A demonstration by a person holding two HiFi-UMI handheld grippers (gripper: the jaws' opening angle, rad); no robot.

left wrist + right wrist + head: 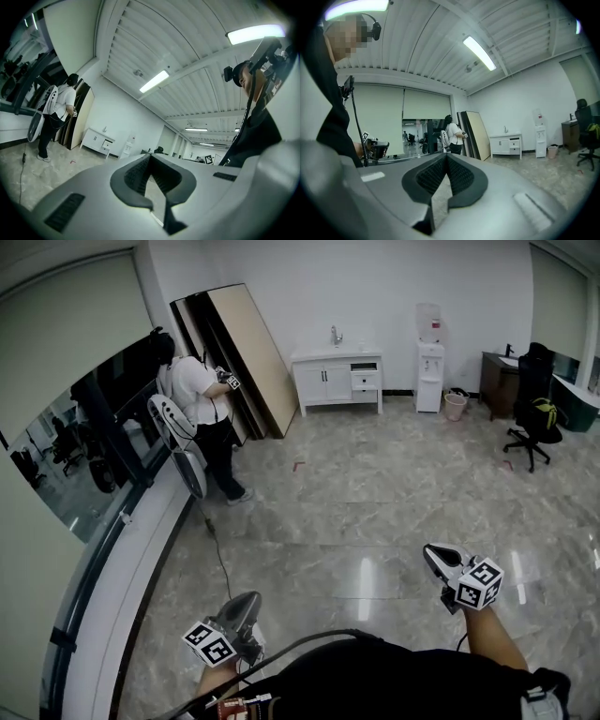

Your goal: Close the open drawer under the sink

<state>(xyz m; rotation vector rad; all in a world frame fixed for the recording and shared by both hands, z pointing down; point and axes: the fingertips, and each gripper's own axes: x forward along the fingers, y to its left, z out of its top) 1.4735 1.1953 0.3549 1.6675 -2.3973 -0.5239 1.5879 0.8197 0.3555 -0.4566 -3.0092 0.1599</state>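
The left gripper [246, 604] and the right gripper [437, 559] both point level and forward, well apart, with a bare forearm [497, 641] behind the right one. Each gripper's jaws meet at the tips with nothing between them.

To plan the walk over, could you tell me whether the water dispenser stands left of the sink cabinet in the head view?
No, the water dispenser stands just to the right of the sink cabinet.

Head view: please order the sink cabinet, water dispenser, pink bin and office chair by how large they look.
1. cabinet and chair: about alike, so not ranked; the chair stands nearer the camera.
2. dispenser
3. bin
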